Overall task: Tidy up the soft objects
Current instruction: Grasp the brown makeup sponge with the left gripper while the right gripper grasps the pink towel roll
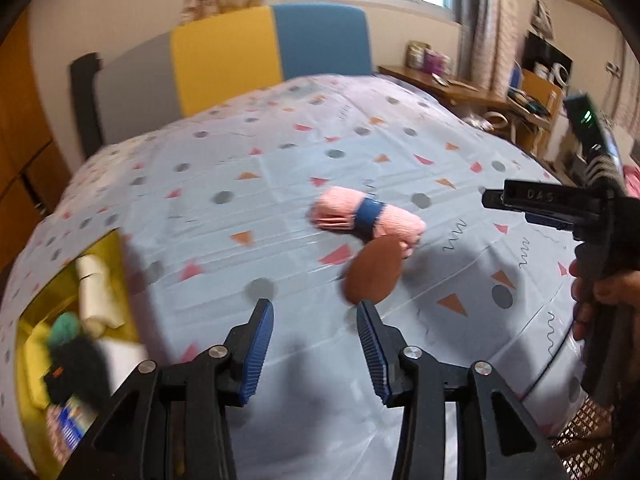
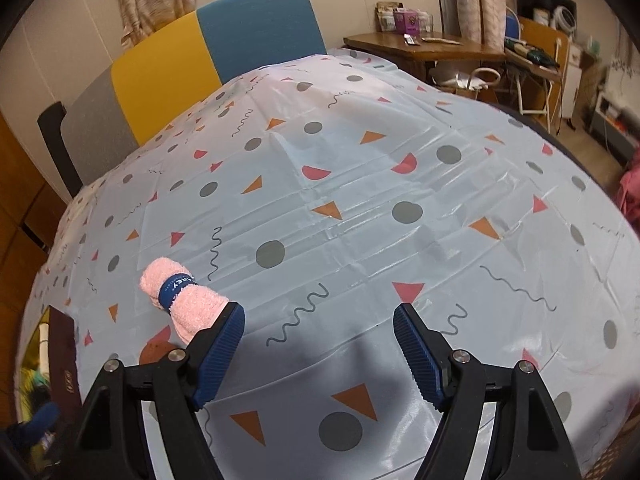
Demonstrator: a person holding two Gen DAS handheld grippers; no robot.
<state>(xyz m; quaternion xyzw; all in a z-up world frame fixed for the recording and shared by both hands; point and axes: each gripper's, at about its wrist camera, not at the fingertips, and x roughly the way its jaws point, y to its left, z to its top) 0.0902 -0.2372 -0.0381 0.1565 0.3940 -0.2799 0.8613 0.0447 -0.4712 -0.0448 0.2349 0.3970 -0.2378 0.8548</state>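
Ahead of the left claw [image 1: 316, 344], past its fingertips and slightly to the right, a rolled pink towel [image 1: 366, 220] lies on the patterned cloth of the worktop [image 1: 280, 168]. A blue band [image 1: 370, 218] wraps the roll near its middle. Its long axis runs crosswise to the claw's pointing line, tilted so the left end sits a little farther off and the right end a little nearer. A flat brown oval piece [image 1: 372, 272] lies between the roll and the left claw's right finger, touching the roll's near right end; what it is cannot be told. The left claw stands partly open with nothing between its blue pads, clear of both things.

From the right claw [image 2: 320, 344] the same towel [image 2: 182, 298] sits off to the left, its near end just behind the left fingertip; whether they touch cannot be told. Here the roll runs diagonally, far end up and to the left. The right claw gapes wide and holds nothing, only bare cloth between its pads.

Low and far left of the left claw, a yellow bin [image 1: 36, 360] holds a cream roll [image 1: 96, 292] and blurred green and dark soft things.
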